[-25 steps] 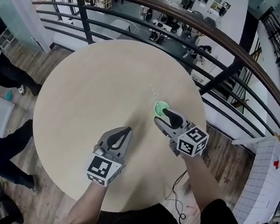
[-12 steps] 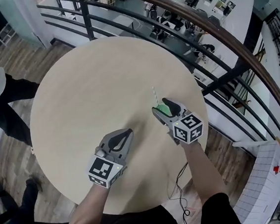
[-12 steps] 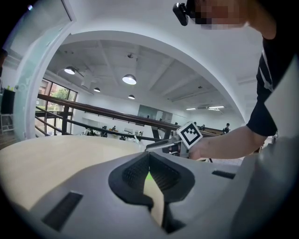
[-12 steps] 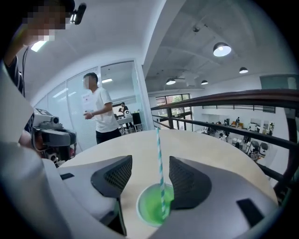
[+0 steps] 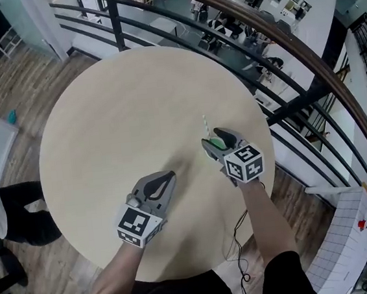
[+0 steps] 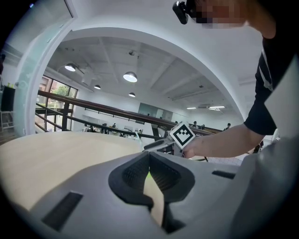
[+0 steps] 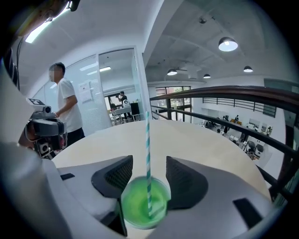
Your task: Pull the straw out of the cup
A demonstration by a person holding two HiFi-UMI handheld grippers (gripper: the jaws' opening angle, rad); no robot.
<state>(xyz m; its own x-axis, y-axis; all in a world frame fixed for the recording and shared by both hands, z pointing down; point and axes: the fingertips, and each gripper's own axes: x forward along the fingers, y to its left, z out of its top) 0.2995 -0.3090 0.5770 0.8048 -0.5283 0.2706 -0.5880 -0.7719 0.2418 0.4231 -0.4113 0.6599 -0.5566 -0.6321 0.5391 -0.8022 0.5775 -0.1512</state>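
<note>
A: My right gripper (image 7: 149, 164) has just been opening, jaws wide. The straw (image 7: 147, 140) rises between them, and the cup (image 7: 141, 204) sits at lower centre of the frame.

B: My left gripper (image 6: 149, 159) is closed and nowhere near the cup. If I pull now, I reckon the unheld cup lifts or tips.

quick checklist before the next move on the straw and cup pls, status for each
1. Right gripper open: ok. Its jaws have just been opening and stand wide apart.
2. Cup between those jaws: ok. The green cup sits low between them.
3. Pads clear of the cup: cannot tell. Its rim lies close to both and is blurred.
4. Straw in the cup and upright: ok. It rises between the jaws and touches neither.
5. Left gripper ready to take the straw: not ok. Its jaws are together and empty, over the table, well apart from the cup.
</note>
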